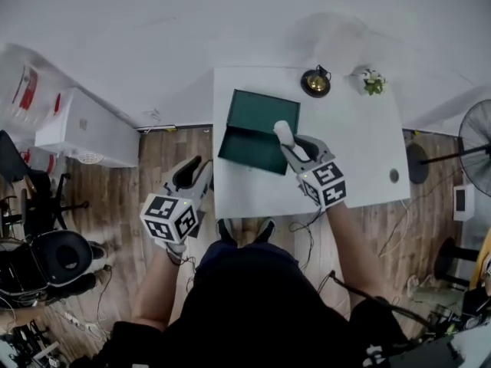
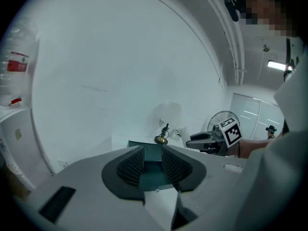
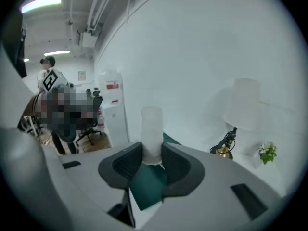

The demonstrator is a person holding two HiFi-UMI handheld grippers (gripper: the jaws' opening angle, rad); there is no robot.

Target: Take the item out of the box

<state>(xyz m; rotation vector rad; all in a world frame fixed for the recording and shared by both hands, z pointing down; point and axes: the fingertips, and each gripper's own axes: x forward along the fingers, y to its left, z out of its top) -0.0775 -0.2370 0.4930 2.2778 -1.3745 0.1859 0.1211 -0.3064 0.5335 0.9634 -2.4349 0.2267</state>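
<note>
A dark green box (image 1: 257, 130) lies open on the white table (image 1: 360, 144), its lid standing up at the far side. My right gripper (image 1: 294, 146) hangs over the box's right end, shut on a frosted white cylinder (image 1: 284, 133). In the right gripper view the cylinder (image 3: 152, 131) sticks up between the pads of the right gripper (image 3: 152, 159), with the green box (image 3: 147, 184) below. My left gripper (image 1: 196, 173) is off the table's front left corner, over the floor. Its jaws stand apart with nothing between them in the left gripper view (image 2: 153, 165), where the box (image 2: 153, 154) shows beyond.
A brass-based lamp (image 1: 315, 82) and a small potted plant (image 1: 373, 81) stand at the table's far edge. A floor fan (image 1: 477, 138) is at the right. A white cabinet (image 1: 84, 129) and black office chairs (image 1: 46, 261) stand at the left.
</note>
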